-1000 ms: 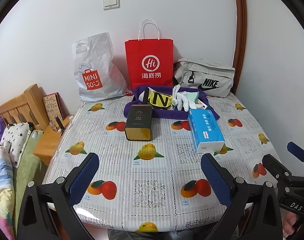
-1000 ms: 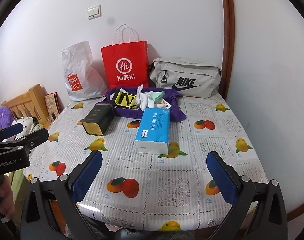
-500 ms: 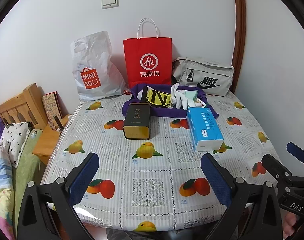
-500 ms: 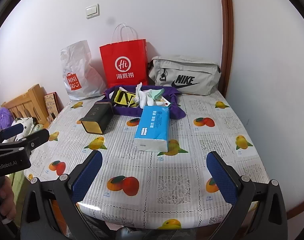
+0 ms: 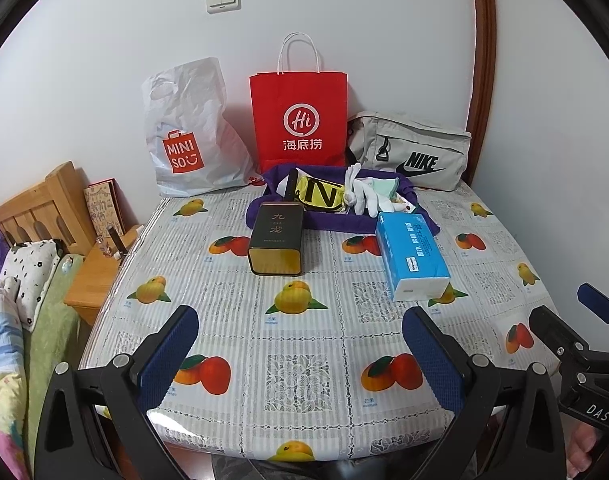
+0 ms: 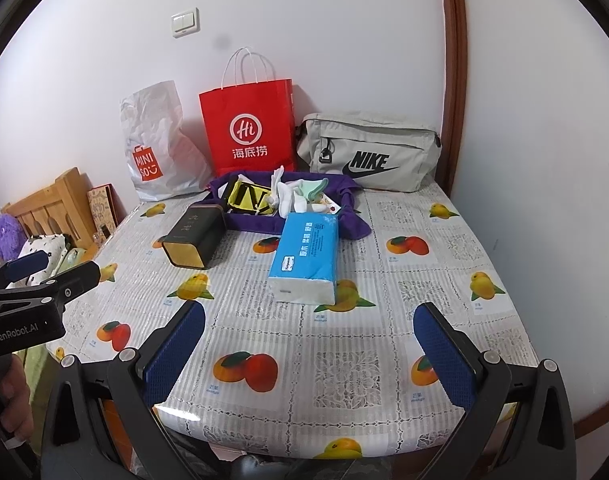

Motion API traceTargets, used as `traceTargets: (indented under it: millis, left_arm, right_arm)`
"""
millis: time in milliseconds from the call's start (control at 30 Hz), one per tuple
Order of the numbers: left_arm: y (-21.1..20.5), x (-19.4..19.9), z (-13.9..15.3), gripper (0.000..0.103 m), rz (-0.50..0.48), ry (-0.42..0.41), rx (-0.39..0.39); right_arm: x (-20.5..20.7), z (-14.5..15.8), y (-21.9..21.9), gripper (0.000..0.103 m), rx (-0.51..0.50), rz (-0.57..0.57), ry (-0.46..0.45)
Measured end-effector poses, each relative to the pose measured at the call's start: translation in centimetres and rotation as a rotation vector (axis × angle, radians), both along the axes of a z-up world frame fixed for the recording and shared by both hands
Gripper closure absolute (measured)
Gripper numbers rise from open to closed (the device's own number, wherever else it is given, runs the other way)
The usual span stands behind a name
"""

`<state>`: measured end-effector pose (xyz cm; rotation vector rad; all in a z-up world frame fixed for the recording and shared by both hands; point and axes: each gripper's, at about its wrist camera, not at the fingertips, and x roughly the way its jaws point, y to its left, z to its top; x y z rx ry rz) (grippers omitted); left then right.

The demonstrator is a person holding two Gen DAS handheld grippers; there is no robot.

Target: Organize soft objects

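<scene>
I hold both my left gripper (image 5: 300, 344) and right gripper (image 6: 310, 342) wide open over the near table (image 5: 328, 332) edge. Tissue pack (image 6: 306, 262) lies mid-table; gloves (image 6: 290, 198) sit far, in the purple tray (image 6: 248, 222)

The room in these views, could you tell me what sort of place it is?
Probably a home bedroom: a wooden headboard with bedding beside the table, and shopping bags against the wall.

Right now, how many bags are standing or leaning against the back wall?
3. The white Miniso plastic bag leans on the left, the red paper bag stands in the middle, and the grey Nike bag lies on the right. Nothing suggests a hidden fourth.
</scene>
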<state>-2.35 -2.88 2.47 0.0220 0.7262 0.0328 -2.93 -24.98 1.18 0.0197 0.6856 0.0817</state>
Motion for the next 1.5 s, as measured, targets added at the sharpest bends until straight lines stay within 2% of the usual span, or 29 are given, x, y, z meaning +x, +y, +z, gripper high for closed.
traceTargets:
  millis: [1500]
  left_arm:
    - [0.13, -0.11, -0.23, 0.0, 0.002, 0.006, -0.001]
  right_arm:
    - [-0.16, -0.14, -0.15, 0.0, -0.006, -0.004, 0.001]
